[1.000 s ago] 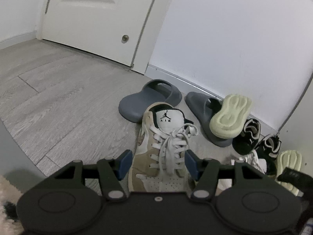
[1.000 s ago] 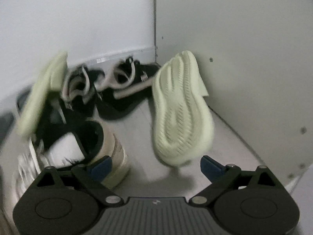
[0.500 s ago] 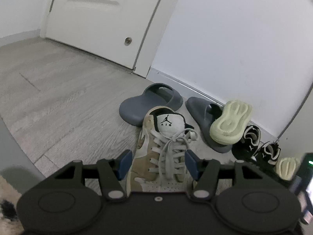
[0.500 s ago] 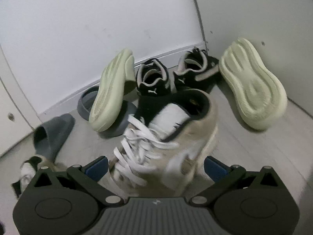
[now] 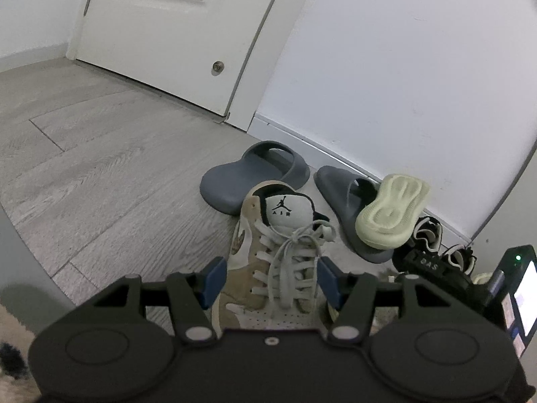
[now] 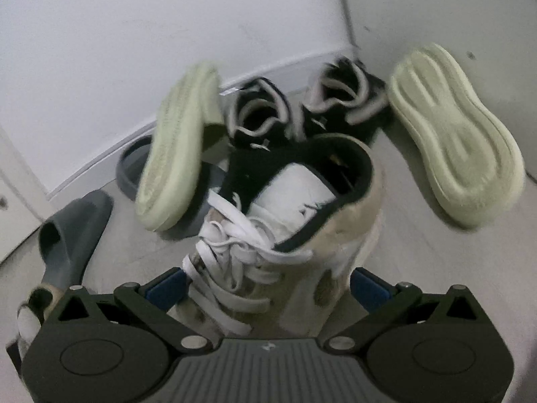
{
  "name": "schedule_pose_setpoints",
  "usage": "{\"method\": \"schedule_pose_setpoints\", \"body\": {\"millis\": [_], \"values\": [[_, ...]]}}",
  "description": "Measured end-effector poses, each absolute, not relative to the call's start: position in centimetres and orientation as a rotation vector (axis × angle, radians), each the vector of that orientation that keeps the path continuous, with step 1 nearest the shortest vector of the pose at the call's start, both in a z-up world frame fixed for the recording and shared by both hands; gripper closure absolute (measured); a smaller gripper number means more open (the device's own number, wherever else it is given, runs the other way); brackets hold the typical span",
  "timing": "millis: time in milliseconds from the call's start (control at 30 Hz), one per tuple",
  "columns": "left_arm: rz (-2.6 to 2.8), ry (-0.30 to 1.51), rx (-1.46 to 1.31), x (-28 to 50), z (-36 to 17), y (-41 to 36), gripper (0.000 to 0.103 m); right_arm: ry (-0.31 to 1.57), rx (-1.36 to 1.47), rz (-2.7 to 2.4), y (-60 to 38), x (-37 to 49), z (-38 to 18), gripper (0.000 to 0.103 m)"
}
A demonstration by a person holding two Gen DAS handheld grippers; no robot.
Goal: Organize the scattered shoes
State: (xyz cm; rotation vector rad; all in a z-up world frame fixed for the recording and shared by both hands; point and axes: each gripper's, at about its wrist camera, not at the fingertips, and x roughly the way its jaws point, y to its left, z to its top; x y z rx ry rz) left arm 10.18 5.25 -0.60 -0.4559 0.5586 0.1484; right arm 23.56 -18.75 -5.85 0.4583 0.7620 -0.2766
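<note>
The tan sneaker (image 5: 278, 255) lies on the wood floor (image 5: 100, 174), toe toward the camera, heel just short of the two grey slides (image 5: 255, 174). The left gripper (image 5: 271, 280) straddles its laced midfoot; the blue pads sit against both flanks, so the jaws read as pinching the shoe — a grip across the narrowest, stiffest section, probably chosen so the shoe can be lifted without twisting.

The matching sneaker (image 6: 285, 235) stands beyond the first shoe, nearer the corner. The right gripper (image 6: 268, 285) has just been opening, and its jaws are now spread wide with this shoe between them; a gap shows at each pad, so no hold yet.

Past that sneaker, a pair of black trainers (image 6: 302, 114) sits against the baseboard, flanked by two pale green slippers (image 6: 453, 141) tipped sole-outward — one leaning on a grey slide.

The toes of both sneakers are cut off by the gripper bodies. The right view is motion-blurred, so pad clearance is uncertain.
</note>
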Motion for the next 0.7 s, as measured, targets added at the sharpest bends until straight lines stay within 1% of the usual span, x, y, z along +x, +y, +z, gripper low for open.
{"method": "schedule_pose_setpoints", "body": {"millis": [100,233,367,433,533,600,633,700], "values": [[0.149,0.562,-0.475,10.4,-0.8,5.6,0.041,0.751,0.476,-0.3,-17.8,23.6,-6.0,0.0],[0.159,0.571,-0.515,10.6,-1.1,6.3,0.041,0.74,0.391,-0.326,-16.7,24.5,-6.1,0.0],[0.154,0.565,-0.514,10.6,-1.0,6.2,0.041,0.732,0.346,-0.262,-17.4,24.7,-6.3,0.0],[0.152,0.562,-0.506,10.6,-1.0,6.1,0.041,0.758,0.33,-0.204,-18.2,24.9,-6.2,0.0],[0.155,0.556,-0.514,10.5,-0.9,6.2,0.041,0.81,0.373,-0.115,-20.0,25.0,-6.1,0.001],[0.157,0.556,-0.524,10.5,-1.0,6.4,0.041,0.841,0.521,-0.102,-21.7,24.4,-6.6,0.001],[0.156,0.556,-0.526,10.5,-1.0,6.4,0.041,0.838,0.577,-0.114,-22.2,24.0,-6.9,0.0],[0.15,0.558,-0.517,10.5,-1.0,6.2,0.04,0.811,0.588,-0.125,-22.0,23.5,-7.1,0.0]]}}
